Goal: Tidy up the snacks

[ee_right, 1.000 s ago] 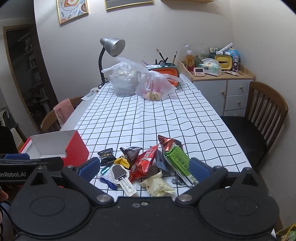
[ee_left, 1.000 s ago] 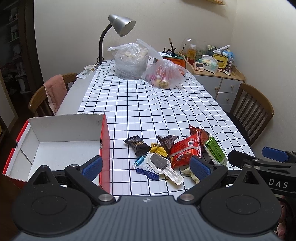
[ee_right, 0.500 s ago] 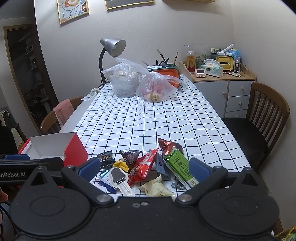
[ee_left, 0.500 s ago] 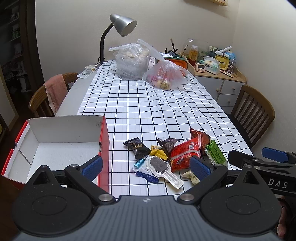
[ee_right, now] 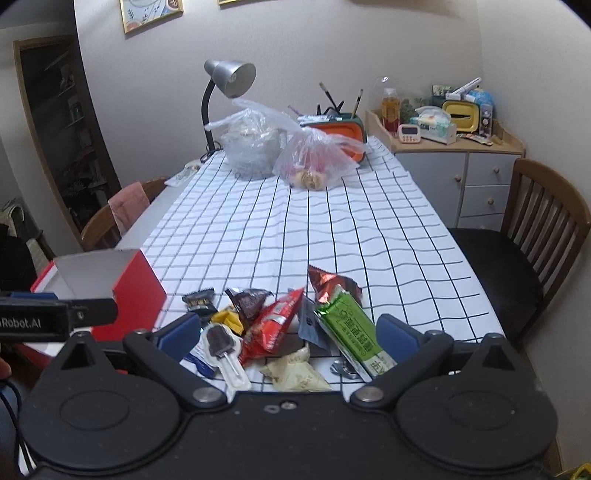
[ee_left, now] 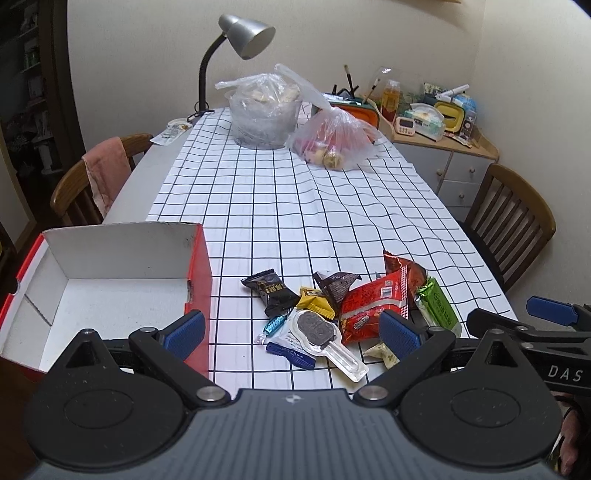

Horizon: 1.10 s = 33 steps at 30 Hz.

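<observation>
A pile of snacks lies near the table's front edge: a red packet, a green packet, a black wrapper, a yellow wrapper and a clear-packed dark ice-pop shape. An open red box with a white inside stands left of them. My left gripper hovers open above the pile's near side, holding nothing. My right gripper is open too, just short of the red packet, green packet and a cream wrapper.
Two plastic bags and a grey desk lamp stand at the table's far end. Wooden chairs sit at the left and right. A cluttered cabinet fills the far right corner.
Both grippers have drifted slightly back and up from the pile; the snacks sit a little lower in both views. Nothing was picked up.
</observation>
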### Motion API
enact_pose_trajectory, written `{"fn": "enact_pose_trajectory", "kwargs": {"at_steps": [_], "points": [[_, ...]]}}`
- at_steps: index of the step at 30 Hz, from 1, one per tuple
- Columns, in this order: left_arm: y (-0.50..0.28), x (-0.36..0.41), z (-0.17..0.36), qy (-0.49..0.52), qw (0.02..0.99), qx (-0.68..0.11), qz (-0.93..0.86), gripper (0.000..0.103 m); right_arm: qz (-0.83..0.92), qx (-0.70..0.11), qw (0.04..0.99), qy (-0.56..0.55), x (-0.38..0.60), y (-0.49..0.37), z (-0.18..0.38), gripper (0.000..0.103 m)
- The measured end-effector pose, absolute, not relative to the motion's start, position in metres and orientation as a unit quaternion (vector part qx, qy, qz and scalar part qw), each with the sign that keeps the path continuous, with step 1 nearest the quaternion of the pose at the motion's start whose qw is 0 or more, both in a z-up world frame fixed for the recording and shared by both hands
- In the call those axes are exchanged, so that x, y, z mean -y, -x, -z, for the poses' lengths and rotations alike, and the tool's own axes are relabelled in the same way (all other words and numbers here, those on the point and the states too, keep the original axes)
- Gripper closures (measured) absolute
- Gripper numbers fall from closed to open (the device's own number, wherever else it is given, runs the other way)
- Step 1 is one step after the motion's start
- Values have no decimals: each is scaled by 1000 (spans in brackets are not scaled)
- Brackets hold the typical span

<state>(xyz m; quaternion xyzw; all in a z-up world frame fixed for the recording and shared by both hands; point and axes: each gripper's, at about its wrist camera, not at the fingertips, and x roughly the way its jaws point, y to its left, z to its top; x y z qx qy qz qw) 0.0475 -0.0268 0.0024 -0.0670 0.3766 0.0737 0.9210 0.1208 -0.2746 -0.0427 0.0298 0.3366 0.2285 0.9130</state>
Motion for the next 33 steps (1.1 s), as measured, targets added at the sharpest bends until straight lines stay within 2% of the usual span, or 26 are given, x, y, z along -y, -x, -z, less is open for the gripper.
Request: {"fn": "enact_pose_trajectory", "kwargs": {"at_steps": [7, 13, 17, 21, 23, 33], "points": [[-64, 37, 12, 67, 919, -386, -49, 2, -257, -350, 901, 3, 289, -146, 64, 5], [-79, 42, 38, 65, 901, -425, -54, 2, -274, -356, 893, 33, 298, -170, 82, 7], [-87, 43, 53, 70, 891, -444, -66, 2, -286, -364, 885, 53, 299, -186, 97, 15], [-96, 53, 65, 75, 881, -463, -57, 3, -300, -375, 873, 79, 300, -206, 113, 17], [-100, 65, 69, 71, 881, -466, -43, 3, -309, -382, 866, 92, 301, -216, 119, 23], [-127, 104, 94, 98, 867, -487, -32, 4, -372, -397, 822, 166, 296, -240, 145, 31]]}}
